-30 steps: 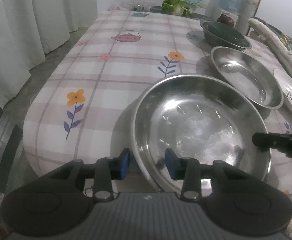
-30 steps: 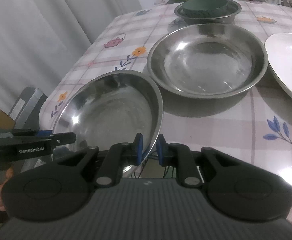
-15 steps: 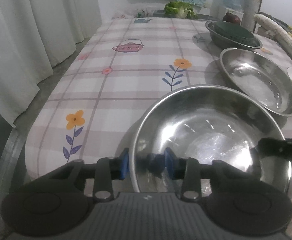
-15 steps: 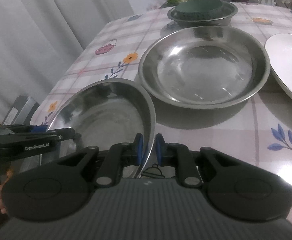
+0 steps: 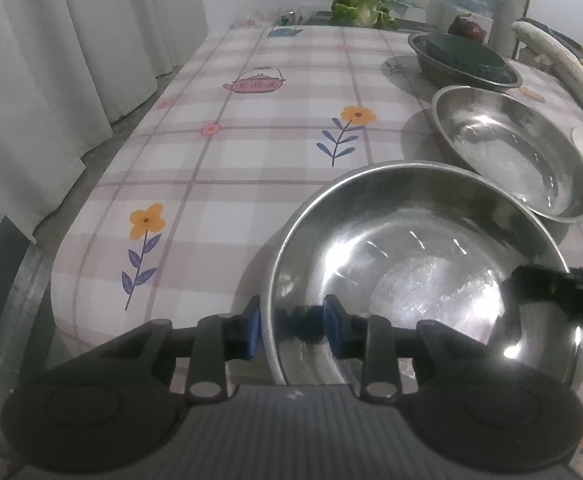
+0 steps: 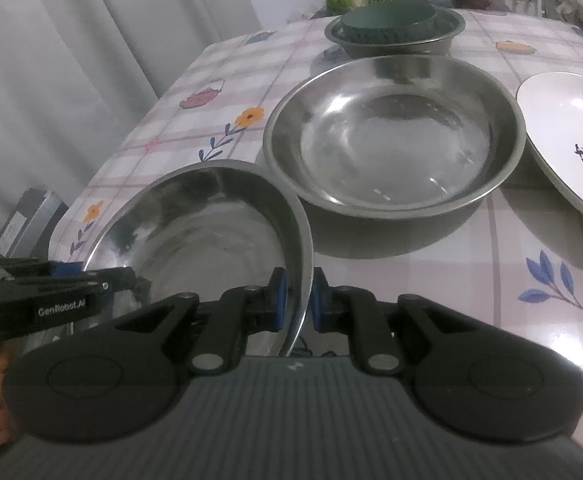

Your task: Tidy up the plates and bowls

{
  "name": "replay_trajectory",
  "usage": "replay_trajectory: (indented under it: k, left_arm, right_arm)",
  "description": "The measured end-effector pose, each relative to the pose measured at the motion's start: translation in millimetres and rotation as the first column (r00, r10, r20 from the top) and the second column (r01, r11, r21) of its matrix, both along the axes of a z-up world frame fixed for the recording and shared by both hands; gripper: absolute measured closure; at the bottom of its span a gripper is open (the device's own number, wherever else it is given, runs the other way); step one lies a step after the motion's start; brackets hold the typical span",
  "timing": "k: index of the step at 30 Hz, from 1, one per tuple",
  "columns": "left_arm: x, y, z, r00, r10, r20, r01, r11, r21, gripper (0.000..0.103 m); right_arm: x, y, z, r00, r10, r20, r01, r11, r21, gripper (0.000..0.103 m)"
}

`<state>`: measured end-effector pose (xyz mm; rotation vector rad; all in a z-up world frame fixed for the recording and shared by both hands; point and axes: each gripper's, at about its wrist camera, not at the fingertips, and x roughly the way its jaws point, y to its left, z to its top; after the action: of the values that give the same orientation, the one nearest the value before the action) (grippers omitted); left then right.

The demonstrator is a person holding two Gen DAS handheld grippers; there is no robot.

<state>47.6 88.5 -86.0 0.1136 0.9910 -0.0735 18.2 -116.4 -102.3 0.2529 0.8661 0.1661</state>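
We see tablecloth (image 5: 251,168): pale pink-grey plaid, orange flowers with blue leaves, pink teapots. Steel bowls (image 6: 211,232) silver, mirror-bright. Our tools (image 6: 296,300) black, blue pads. Plate (image 6: 571,128) white, black script. Dark green ribbed dish (image 6: 387,22). Curtain (image 5: 71,48) white.

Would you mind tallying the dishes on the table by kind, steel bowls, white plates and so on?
Steel bowls: 3, the near bowl at the table edge, the middle bowl, and the far bowl
Dark green dish: 1, the green dish, sitting inside the far bowl
White plates: 1, the white plate, partly out of frame
Total: 5
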Motion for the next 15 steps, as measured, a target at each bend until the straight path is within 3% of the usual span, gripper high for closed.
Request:
replay_trajectory:
  k: [15]
  left_arm:
    - [-1.8,-5.6,-1.0,1.0,-0.013,-0.008,0.013,1.0,-0.013,0.068]
  right_arm:
    - [-2.1,-4.4,-1.1,1.0,-0.015,0.008,0.016,1.0,-0.01,0.091]
